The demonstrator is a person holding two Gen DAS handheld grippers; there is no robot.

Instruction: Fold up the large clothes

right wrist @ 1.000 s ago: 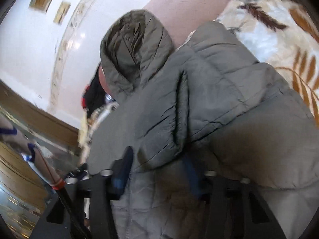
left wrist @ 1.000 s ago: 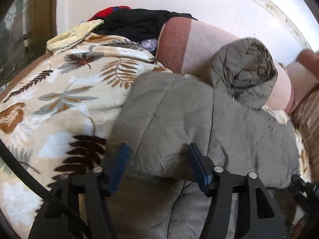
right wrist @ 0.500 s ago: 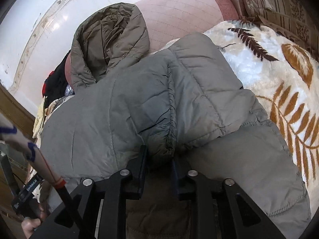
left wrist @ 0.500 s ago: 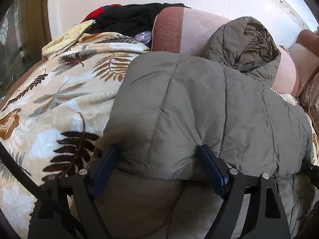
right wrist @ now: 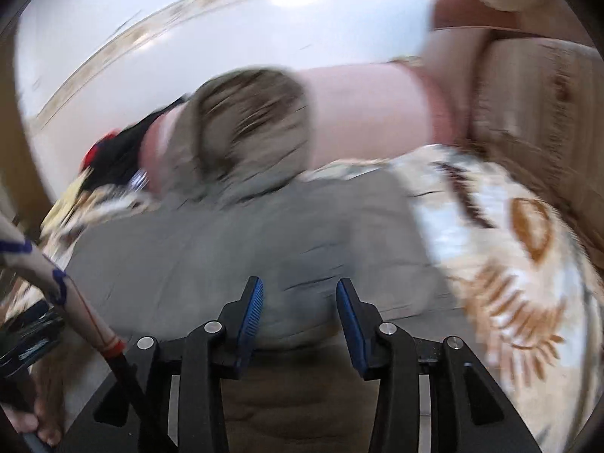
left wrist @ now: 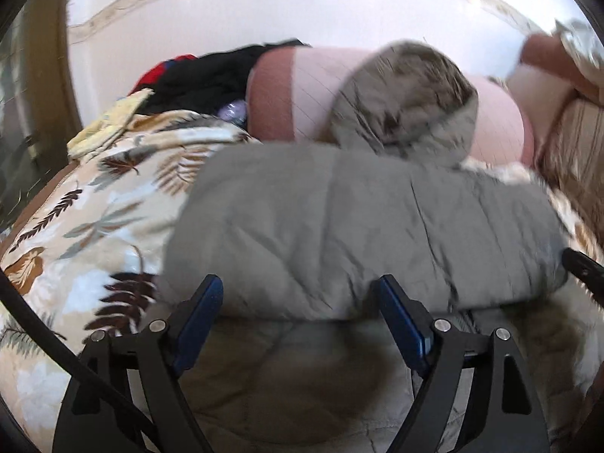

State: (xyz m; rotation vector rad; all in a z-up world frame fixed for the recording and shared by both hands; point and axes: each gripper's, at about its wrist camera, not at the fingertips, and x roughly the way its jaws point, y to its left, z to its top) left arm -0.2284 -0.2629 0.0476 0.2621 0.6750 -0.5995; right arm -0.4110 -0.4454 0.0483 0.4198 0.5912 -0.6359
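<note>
The left gripper (left wrist: 298, 298) is seen with its jaws spread wide. The rounded folded edge of the grey-green padded jacket (left wrist: 358, 226) bulges between the blue pads (left wrist: 200, 313), but no pinch is made out there; the blur prevents contact from being judged with certainty. These jaws have just been opening, though not in the last instant.

The right gripper (right wrist: 298, 302) is held with its jaws partly apart, and they have just been opening. The jacket's (right wrist: 234, 249) fabric lies between and behind the blue pads (right wrist: 251, 313), and nothing is seen pinched by them. The picture is heavily smeared by motion.

The jacket is laid across the leaf-patterned blanket (left wrist: 87, 207) that covers the sofa seat. It is folded over on itself, a doubled edge facing the grippers and a darker lower layer spread beneath them. Its hood (left wrist: 407, 102) is propped against the pink backrest cushion (left wrist: 302, 87) at the seat's rear edge.

To the jacket's left, bare blanket is shown up to the seat's left edge, and to its right a further strip of blanket (right wrist: 502, 264) up to the sofa's brown patterned arm (right wrist: 536, 113). A heap of black and red clothes (left wrist: 204, 79) is piled at the rear left corner, beside the cushion. A sleeve (right wrist: 34, 260) and a hand (right wrist: 26, 422) are glimpsed at the lower left of the right wrist view.
</note>
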